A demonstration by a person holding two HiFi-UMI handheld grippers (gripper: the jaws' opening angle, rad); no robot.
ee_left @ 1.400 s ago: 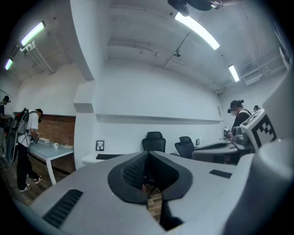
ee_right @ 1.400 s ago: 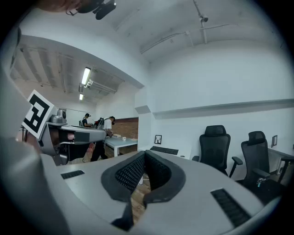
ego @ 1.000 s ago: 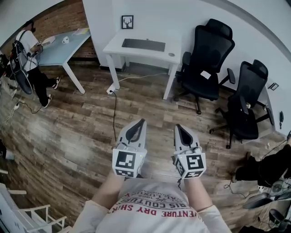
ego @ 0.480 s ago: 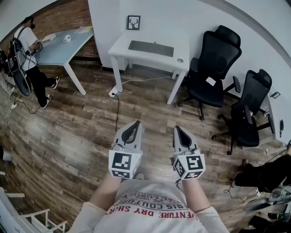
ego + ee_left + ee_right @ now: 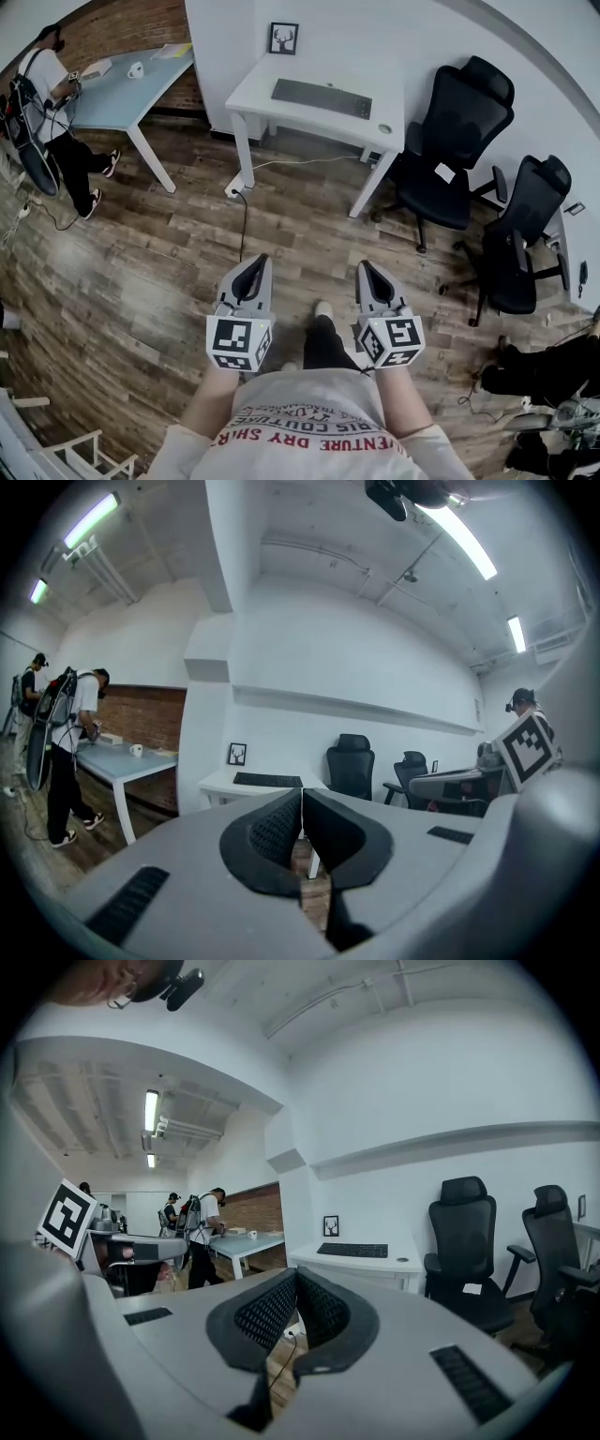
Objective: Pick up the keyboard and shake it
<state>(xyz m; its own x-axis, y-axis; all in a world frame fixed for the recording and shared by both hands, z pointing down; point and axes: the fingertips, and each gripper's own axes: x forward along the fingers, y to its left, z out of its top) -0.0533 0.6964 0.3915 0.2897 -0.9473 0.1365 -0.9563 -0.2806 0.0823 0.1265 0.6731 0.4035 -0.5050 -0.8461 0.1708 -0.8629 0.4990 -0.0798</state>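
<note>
A dark keyboard (image 5: 322,97) lies flat on a white desk (image 5: 272,101) against the far wall; it also shows in the left gripper view as a keyboard (image 5: 267,780) and in the right gripper view as a keyboard (image 5: 352,1251). My left gripper (image 5: 258,260) and right gripper (image 5: 363,265) are held side by side at waist height over the wooden floor, well short of the desk. Both are shut with nothing between the jaws.
Two black office chairs (image 5: 454,150) (image 5: 521,234) stand right of the desk. A cable (image 5: 238,223) runs from a floor socket toward me. A person (image 5: 52,112) stands at a blue table (image 5: 122,94) at far left. A small framed picture (image 5: 283,38) leans on the desk.
The desk and keyboard have come nearer and slid right in the head view as I walk forward. My left gripper has dropped lower and to the left; a foot now shows between the grippers.
</note>
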